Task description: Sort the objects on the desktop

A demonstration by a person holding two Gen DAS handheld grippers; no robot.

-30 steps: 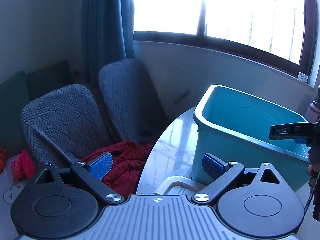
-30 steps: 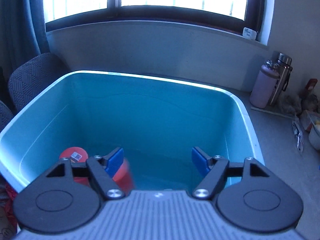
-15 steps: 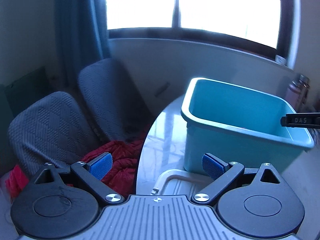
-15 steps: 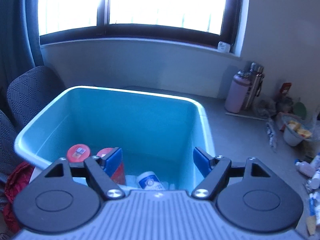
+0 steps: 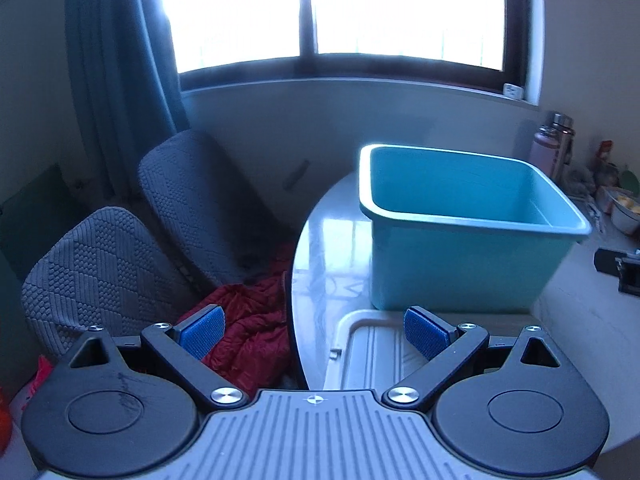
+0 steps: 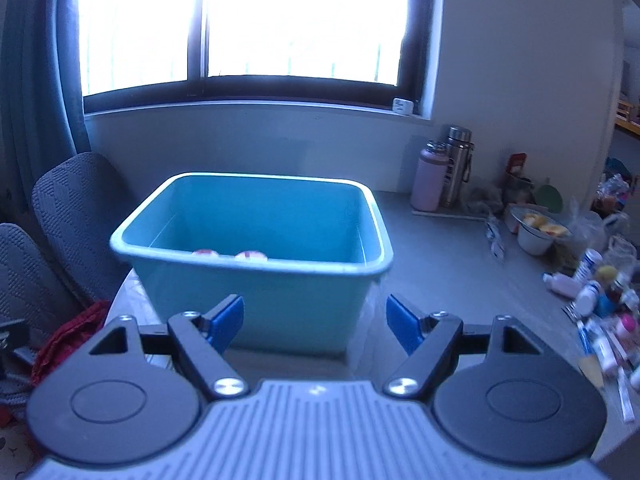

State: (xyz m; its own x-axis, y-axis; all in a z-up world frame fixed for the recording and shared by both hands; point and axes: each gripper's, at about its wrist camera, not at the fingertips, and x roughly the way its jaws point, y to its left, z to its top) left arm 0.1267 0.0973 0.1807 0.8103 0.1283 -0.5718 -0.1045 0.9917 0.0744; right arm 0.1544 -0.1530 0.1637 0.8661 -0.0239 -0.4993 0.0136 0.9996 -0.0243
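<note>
A teal plastic bin (image 6: 260, 280) stands on the grey table; it also shows in the left wrist view (image 5: 460, 256). Two red-topped containers (image 6: 228, 255) just show above its near rim. My right gripper (image 6: 315, 322) is open and empty, held back from the bin's near wall. My left gripper (image 5: 312, 332) is open and empty, over the table's left edge, left of and short of the bin. A pile of small bottles and tubes (image 6: 600, 304) lies on the table at the right.
A grey lid or tray (image 5: 372, 356) lies on the table in front of the bin. Two grey chairs (image 5: 160, 232) with a red cloth (image 5: 248, 328) stand left of the table. Two flasks (image 6: 444, 176) and a bowl (image 6: 536, 232) stand at the back right.
Both grippers have pulled back from the bin. The right one was over the bin's inside and now sits in front of its near wall. Both stay open.
</note>
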